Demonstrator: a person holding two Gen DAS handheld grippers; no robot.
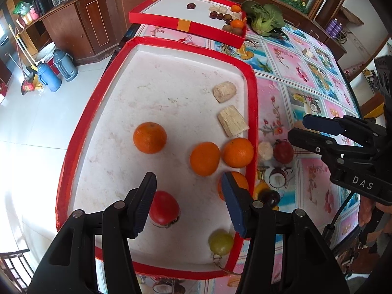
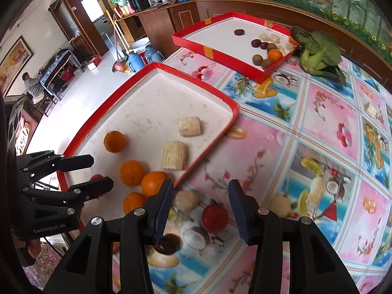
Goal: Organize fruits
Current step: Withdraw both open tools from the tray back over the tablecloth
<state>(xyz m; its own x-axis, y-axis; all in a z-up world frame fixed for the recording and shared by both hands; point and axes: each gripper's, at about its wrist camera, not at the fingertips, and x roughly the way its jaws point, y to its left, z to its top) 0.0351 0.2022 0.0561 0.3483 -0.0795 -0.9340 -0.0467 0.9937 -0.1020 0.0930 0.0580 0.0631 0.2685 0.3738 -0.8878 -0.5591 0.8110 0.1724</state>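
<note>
Left wrist view: left gripper (image 1: 188,183) hangs over the near red tray (image 1: 252,93), jaws spread, nothing between the pads. Below it lie a red tomato (image 1: 166,208), four oranges (image 1: 150,137), a green grape (image 1: 220,242) and two pale cut chunks (image 1: 224,91). Right wrist view: right gripper (image 2: 201,198) hovers over the table (image 2: 269,147) just beside the tray's edge, jaws spread and empty. Under it, loose on the patterned cloth: a red fruit (image 2: 215,218), a pale round piece (image 2: 187,199) and a dark fruit (image 2: 169,243). Far red tray (image 2: 220,54) holds more small fruit, leafy greens (image 2: 318,54) just beside it.
</note>
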